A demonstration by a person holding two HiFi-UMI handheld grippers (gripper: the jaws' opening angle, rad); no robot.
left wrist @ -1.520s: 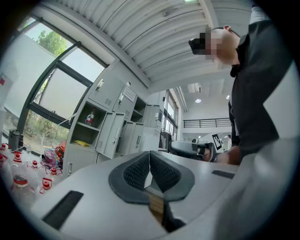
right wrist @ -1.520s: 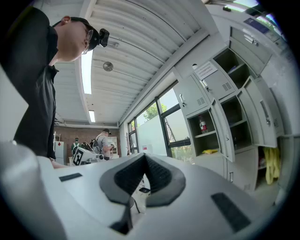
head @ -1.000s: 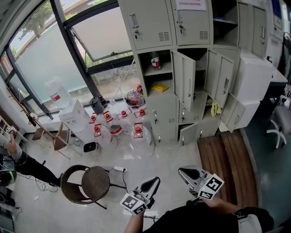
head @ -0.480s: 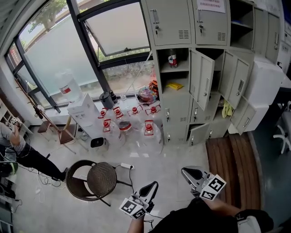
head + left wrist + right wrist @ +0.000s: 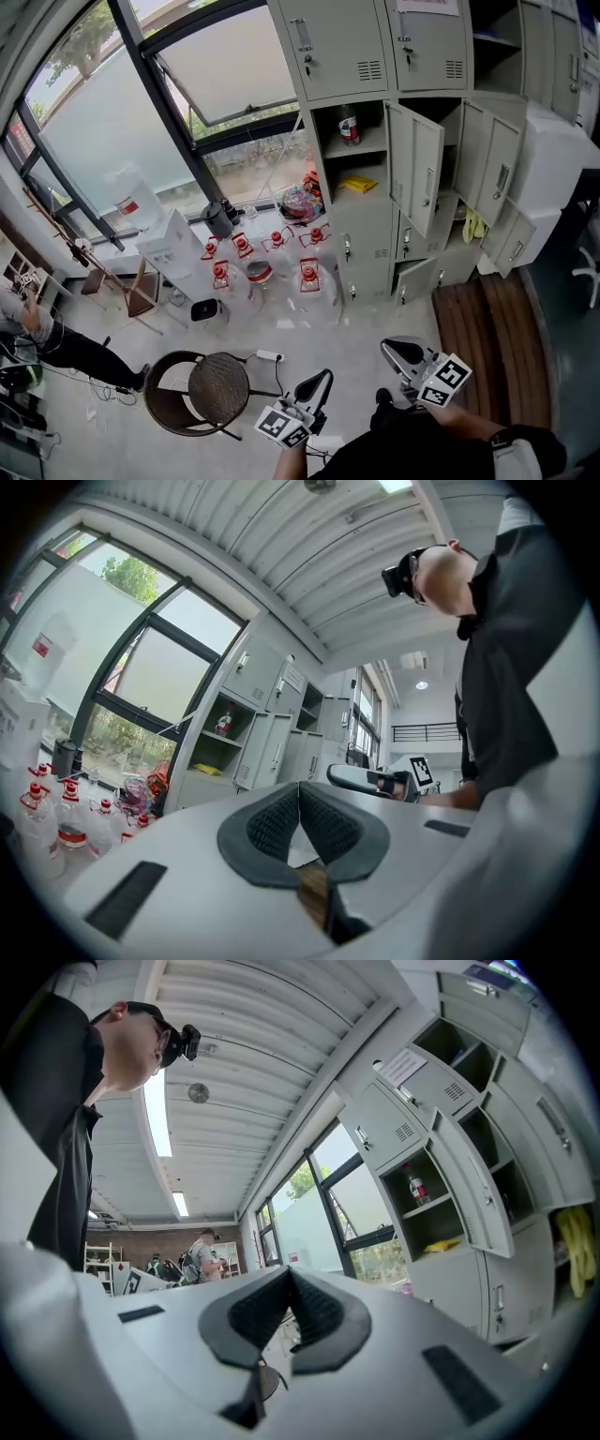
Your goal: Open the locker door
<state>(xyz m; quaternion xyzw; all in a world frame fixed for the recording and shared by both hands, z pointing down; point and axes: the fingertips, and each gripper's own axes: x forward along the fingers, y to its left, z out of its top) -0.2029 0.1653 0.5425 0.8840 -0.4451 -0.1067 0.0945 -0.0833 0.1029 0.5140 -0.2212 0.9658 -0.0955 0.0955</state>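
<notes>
You hold both tongs low in front of you, well apart from the lockers, which looks like standing off before an approach rather than reaching. The left gripper has its pads pressed together on nothing, and the right gripper is the same, tips meeting with nothing between.

Of the lockers, two upper doors are closed, while a middle door hangs swung out (which door the task means, I cannot tell).

The floor straight ahead gives you room to walk in. Mind the round chair at your left, the red-capped water bottles clustered near the lockers' foot, and the jutting edges of the doors already open.
</notes>
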